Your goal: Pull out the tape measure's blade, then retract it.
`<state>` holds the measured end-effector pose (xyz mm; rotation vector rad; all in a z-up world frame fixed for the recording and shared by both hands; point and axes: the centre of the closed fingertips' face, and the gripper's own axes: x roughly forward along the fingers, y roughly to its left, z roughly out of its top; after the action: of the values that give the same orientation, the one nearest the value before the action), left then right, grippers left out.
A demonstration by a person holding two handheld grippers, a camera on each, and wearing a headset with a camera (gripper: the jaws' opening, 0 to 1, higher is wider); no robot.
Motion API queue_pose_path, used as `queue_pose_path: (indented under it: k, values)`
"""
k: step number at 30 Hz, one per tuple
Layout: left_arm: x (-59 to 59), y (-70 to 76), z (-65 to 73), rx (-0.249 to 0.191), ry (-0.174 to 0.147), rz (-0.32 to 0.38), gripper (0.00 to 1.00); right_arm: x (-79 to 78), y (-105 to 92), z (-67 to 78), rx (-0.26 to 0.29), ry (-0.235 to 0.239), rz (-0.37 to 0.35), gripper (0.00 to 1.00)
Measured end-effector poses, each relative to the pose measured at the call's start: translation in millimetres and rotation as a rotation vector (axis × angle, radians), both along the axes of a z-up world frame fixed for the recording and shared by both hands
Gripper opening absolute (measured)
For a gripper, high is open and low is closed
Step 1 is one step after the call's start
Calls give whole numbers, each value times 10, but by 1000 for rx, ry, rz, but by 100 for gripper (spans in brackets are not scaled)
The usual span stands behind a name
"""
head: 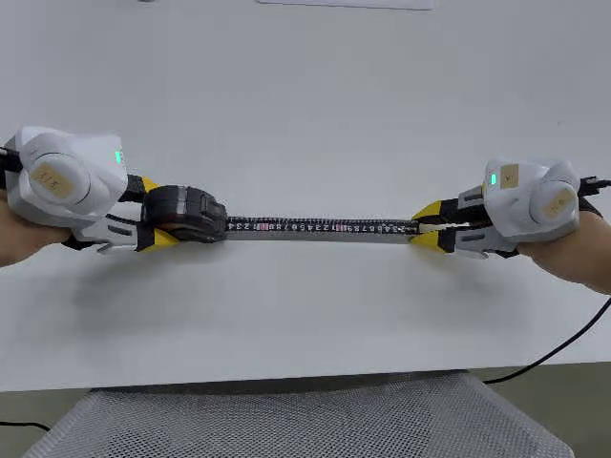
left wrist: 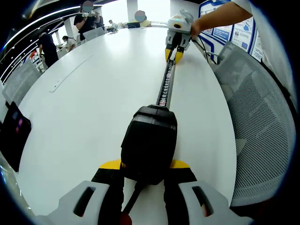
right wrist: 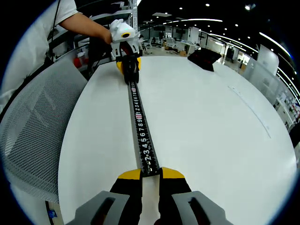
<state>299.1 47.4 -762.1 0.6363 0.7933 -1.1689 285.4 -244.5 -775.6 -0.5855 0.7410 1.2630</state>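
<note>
The left tongs (head: 156,212) are clenched around the black case (head: 191,212) of the tape measure, toward the left side of the tabletop (head: 305,114). The right tongs (head: 427,227) are clamped on the tip of the blade (head: 320,227), toward the right side. The blade is stretched straight between them, running along the near edge of the tabletop but well in from it. From the shadow under it I judge it to hang just above the surface, though the head view is too flat to be sure.

The pull looks done, so the risk lies in the return.

- **Tip slipping:** The right tongs hold only a thin end of the metal. If that end slips, or the jaws open all at once, the spring would whip the blade back. The hook would then slam into the case.
- **Case twisting:** The case is rounded and smooth. A sudden jerk could twist it in the left tongs or pull it free.
- **Blade buckling:** If the two hands close in out of line, the blade could buckle or kink in the middle.
- **Lock state:** Whether a lock is set on the case cannot be seen. If it is, pushing inward would bend the blade instead of retracting it.
</note>
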Motion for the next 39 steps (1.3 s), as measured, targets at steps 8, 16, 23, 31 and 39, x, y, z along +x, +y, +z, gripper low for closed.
queue_pose_path:
  k: [8,16,23,31,39]
  values:
    - [2,-8,0,9,2,5,28,1,4,-11,2,12,-13,9]
    - [4,-15,3,14,12,12,28,-4,2,-14,-26,14,14,10]
    - [0,-10,4,23,16,17,29,-9,-18,-20,-66,9,41,11]
    - [0,-10,7,23,16,15,29,-26,-17,-10,-73,4,54,11]
    - [-1,-12,8,29,17,16,29,-43,-36,0,-84,3,53,12]
